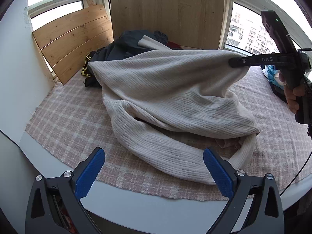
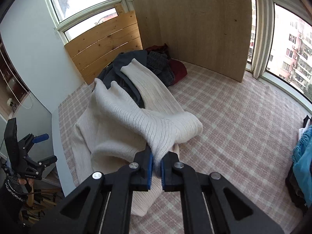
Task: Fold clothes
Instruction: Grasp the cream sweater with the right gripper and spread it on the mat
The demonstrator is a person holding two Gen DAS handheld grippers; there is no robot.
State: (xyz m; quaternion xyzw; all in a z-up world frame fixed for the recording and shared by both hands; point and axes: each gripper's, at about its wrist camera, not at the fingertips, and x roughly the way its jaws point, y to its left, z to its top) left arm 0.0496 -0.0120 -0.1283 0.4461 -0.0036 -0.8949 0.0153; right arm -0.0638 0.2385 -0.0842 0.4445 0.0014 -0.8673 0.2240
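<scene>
A cream ribbed knit sweater point(image 1: 165, 89) lies bunched on the pink checked cloth point(image 1: 66, 120). My right gripper point(image 2: 156, 161) is shut on a fold of the sweater point(image 2: 136, 120) and holds that part lifted off the cloth. In the left wrist view the right gripper point(image 1: 234, 62) shows at the upper right, held by a hand, pinching the raised fabric. My left gripper point(image 1: 154, 156) is open near the table's front edge, its blue pads wide apart, one sleeve lying just beyond them. From the right wrist view the left gripper point(image 2: 44, 146) stands off to the far left, apart from the sweater.
A pile of dark, grey and red clothes point(image 2: 156, 64) lies at the back against wooden boards point(image 1: 167, 11). Blue clothing point(image 2: 304, 159) sits at the right edge. Slatted wood point(image 1: 74, 41) leans at the back left. Windows ring the table; the white table edge point(image 1: 136, 204) runs along the front.
</scene>
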